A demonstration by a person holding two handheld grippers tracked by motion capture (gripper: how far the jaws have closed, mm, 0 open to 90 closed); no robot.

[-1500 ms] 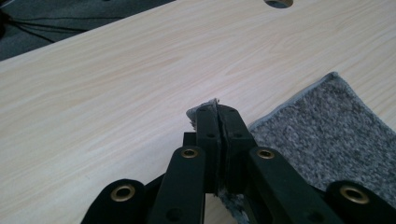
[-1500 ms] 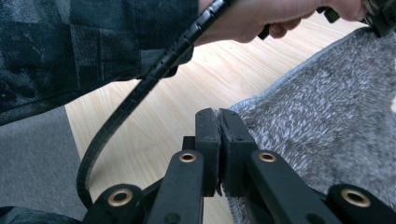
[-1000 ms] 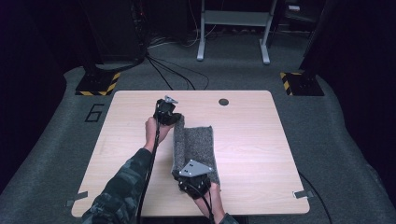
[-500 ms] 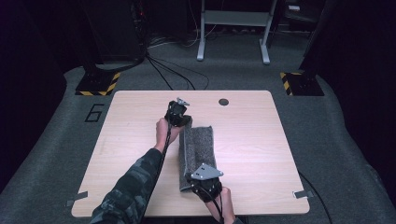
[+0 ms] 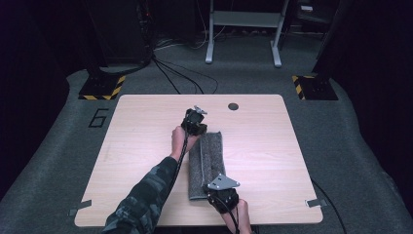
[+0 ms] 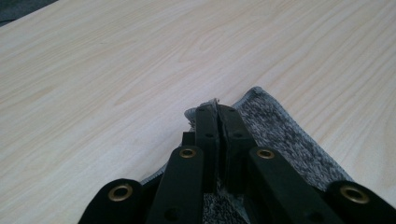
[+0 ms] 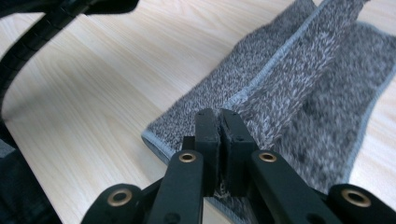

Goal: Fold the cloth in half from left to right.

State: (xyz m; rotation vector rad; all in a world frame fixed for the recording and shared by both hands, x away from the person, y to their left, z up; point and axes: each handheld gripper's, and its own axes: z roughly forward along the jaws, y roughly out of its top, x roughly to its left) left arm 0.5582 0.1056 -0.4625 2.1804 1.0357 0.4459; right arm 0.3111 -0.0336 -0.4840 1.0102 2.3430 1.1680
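A grey fleecy towel lies on the wooden table as a narrow lengthwise strip, folded over itself. My left gripper is at the towel's far end, and in the left gripper view the left gripper is shut on a corner of the towel, low over the wood. My right gripper is at the near end. In the right gripper view the right gripper is shut on the hemmed edge of the towel, whose folded layers spread out beyond it.
A small black round cap sits in the tabletop near the far edge. Tape strips mark the near corners. Beyond the table, cables and a metal stand are on the carpet.
Both grippers have moved to the right and lower, carrying the towel's edge across. The towel has gone from a wider, raised shape to a narrow flat strip.
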